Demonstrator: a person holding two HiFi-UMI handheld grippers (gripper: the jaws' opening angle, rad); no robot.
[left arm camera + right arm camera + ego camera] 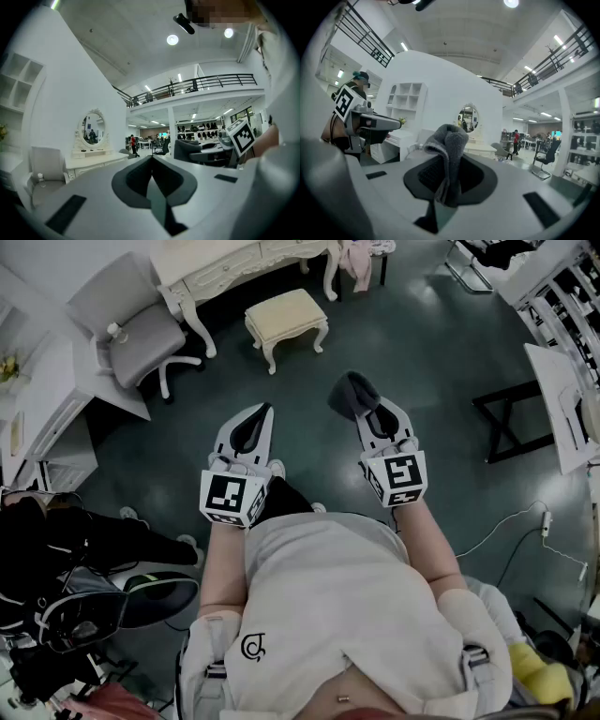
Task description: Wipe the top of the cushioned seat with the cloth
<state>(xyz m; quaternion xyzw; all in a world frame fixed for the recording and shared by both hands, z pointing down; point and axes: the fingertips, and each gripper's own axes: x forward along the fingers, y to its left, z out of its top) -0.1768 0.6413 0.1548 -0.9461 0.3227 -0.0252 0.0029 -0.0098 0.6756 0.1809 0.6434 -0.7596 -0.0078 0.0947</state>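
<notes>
Holding cloth (450,138) pinched in right claw (364,409) | left claw (152,173) pressed together, empty | cushioned seat (286,315) ahead on floor (422,352), well apart, about midway between the 2 claws

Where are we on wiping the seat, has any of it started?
Done: the grey cloth is clamped in the right tongs. In hand: the left tongs are shut and empty, and both are held well short of the cream cushioned stool. Left: reaching the stool and wiping its whole top.
</notes>
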